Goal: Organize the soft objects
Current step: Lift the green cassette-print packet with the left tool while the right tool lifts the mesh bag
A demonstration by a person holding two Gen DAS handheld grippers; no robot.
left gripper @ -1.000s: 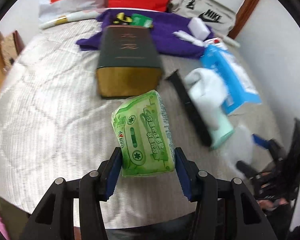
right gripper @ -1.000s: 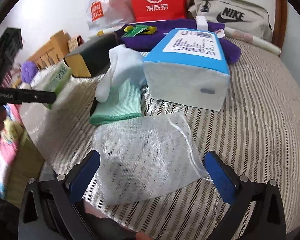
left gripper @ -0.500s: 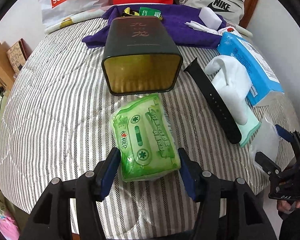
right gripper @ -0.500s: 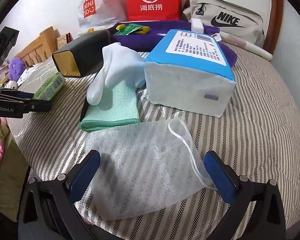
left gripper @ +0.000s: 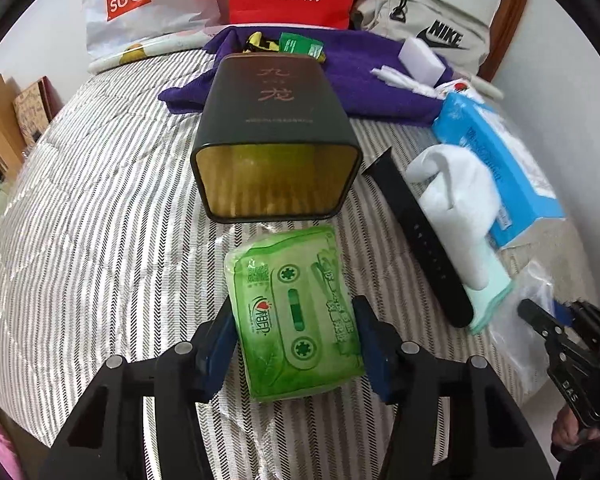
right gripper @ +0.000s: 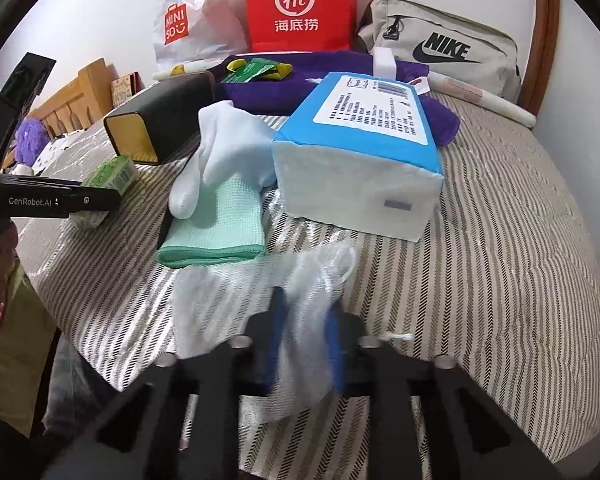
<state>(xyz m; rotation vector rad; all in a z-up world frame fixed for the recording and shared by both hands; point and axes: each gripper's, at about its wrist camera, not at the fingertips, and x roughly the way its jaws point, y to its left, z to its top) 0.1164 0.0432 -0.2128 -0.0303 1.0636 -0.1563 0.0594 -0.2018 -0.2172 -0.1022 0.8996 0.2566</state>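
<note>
Right hand-held gripper, wide open a second ago, is closing on the translucent white mesh pouch, bunched between its jaws on the striped bed; pickup looks underway. Left hand-held gripper is closing, pads against the green soft tissue pack at the open mouth of the dark rectangular tin. Blue tissue block and white glove on mint cloth crowd nearby.

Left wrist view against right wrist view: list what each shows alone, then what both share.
Only the left wrist view shows the dark tin's gold-lined open mouth and the whole black strap. Only the right wrist view shows the purple plush and the right gripper closing on the white mesh bag. Both show the green tissue pack, the white glove and the blue tissue pack.
</note>
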